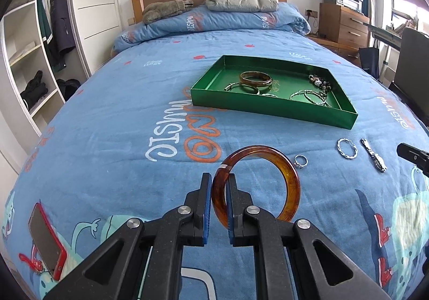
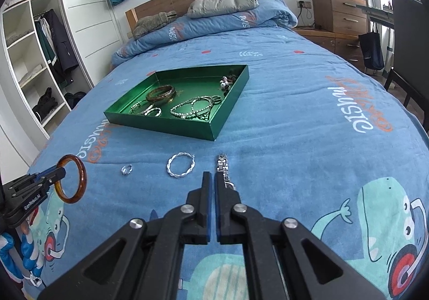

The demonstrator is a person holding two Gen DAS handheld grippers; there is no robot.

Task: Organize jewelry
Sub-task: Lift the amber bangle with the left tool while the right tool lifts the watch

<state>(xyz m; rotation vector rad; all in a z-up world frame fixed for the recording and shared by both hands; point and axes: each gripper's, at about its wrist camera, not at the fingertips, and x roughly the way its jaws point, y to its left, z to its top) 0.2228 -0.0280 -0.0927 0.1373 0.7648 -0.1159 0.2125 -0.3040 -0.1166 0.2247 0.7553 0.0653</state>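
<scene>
My left gripper (image 1: 219,179) is shut on an amber bangle (image 1: 291,179), held above the blue bedspread; it also shows in the right wrist view (image 2: 80,174). My right gripper (image 2: 211,179) is shut and empty, its tips just left of a silver watch-like bracelet (image 2: 224,166) lying on the bed. A twisted silver bangle (image 2: 180,165) and a small silver ring (image 2: 126,169) lie beside it. The green tray (image 1: 270,108) farther up the bed holds a brown bangle (image 1: 255,78), silver bracelets (image 1: 311,97) and a beaded piece (image 1: 319,81).
A red phone (image 1: 47,238) lies on the bed at the near left. A folded duvet (image 1: 214,20) and jacket sit at the headboard. Wardrobe shelves (image 1: 26,59) stand left, a wooden dresser (image 1: 343,26) and a dark chair (image 2: 405,45) right.
</scene>
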